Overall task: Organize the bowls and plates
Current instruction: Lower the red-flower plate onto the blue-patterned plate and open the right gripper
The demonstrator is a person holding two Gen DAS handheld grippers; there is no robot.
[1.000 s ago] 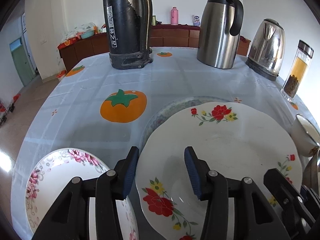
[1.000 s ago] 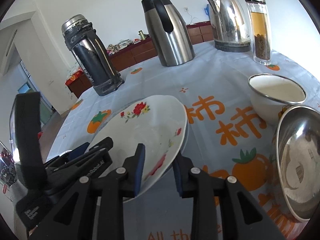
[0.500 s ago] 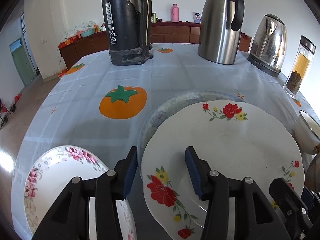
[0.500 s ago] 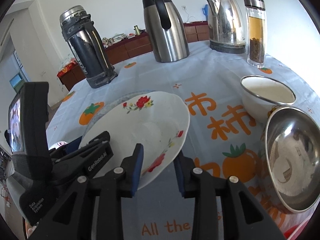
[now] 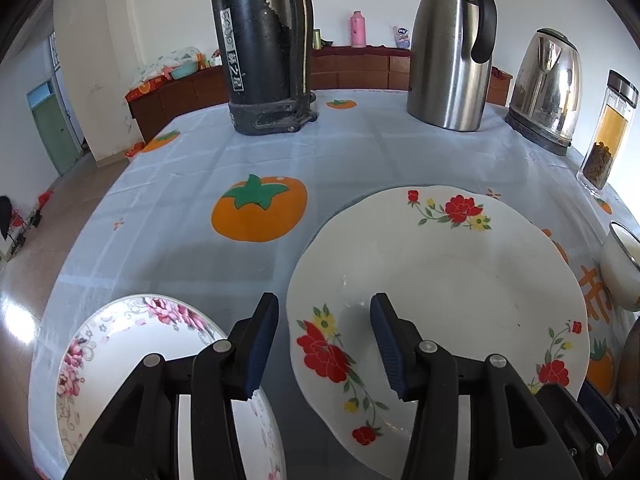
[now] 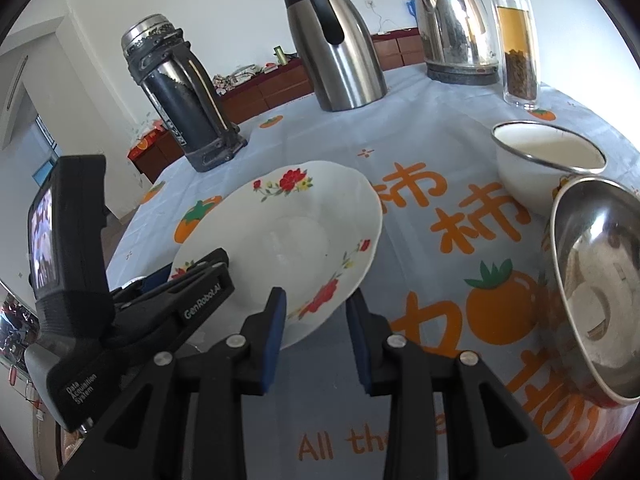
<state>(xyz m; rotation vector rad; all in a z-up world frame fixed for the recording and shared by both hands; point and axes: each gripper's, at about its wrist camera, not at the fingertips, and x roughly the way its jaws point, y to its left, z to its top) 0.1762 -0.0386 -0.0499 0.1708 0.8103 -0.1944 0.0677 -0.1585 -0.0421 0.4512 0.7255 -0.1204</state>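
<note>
Since a second ago the red-flowered plate [image 5: 440, 300] has come down and covers the patterned plate that showed beneath its far rim; that lower plate is now hidden.

At far left, the pink-flowered plate [image 5: 120, 360] lies flat on the surface [image 5: 360, 152], partly under the left tool [image 5: 324, 344]. That tool hangs with its jaws wide apart and holds nothing; one blue pad is over bare cloth, the other over the red-flowered plate's near well. Next comes the red-flowered plate itself, near the middle of the surface. The right tool [image 6: 316, 336] straddles its near rim with both pads clear of the china, so it looks let go of or close to it; whether the plate rests fully I cannot tell.

Further right stand the white bowl [image 6: 548, 160] and, beside it, the steel bowl [image 6: 596, 280].

Judging by the glaze and scalloped edge, the plate is stiff, slick and chip-prone, moderately heavy. The best hold is the rim, pads above and below, lifting level.
</note>
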